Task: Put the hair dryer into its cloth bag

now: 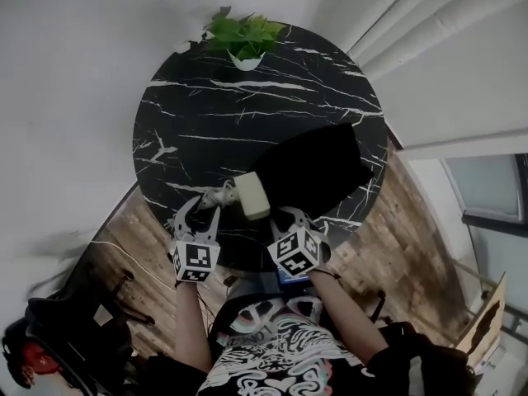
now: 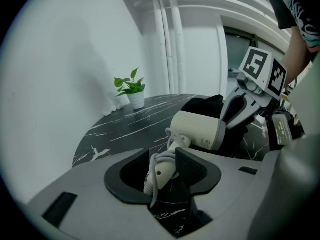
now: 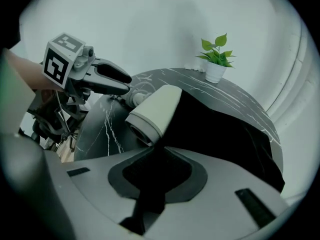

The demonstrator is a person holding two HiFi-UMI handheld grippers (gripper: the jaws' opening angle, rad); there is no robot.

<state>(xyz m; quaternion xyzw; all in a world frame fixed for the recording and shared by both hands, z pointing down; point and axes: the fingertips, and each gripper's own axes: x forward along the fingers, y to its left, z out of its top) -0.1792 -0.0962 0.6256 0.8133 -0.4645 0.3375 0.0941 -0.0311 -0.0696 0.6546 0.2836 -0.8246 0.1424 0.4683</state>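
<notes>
Step in hand, as we read it: take up the dryer and open the bag's mouth. The cream plastic hair dryer (image 1: 253, 196), pale cord wound round its handle, lies at the near left edge of the flat black cloth bag (image 1: 318, 172), touching the cloth, not yet inside. The bag lies on a round black white-veined table (image 1: 206, 114). A small green plant (image 1: 243, 35) in a white pot stands well beyond the bag.

To do it well, we judge: close squarely on handle and cord together so the coil cannot slip. Lift one layer of cloth only, so the mouth gapes, then feed the barrel in first.

The left gripper (image 2: 162, 173) has its jaws about half apart, straddling the wrapped handle. One pad touches it, but we see no firm clamp. The right gripper (image 3: 154, 179) has its jaws narrow, with the bag's near edge pinched between them, as far as black on black lets us tell.
</notes>
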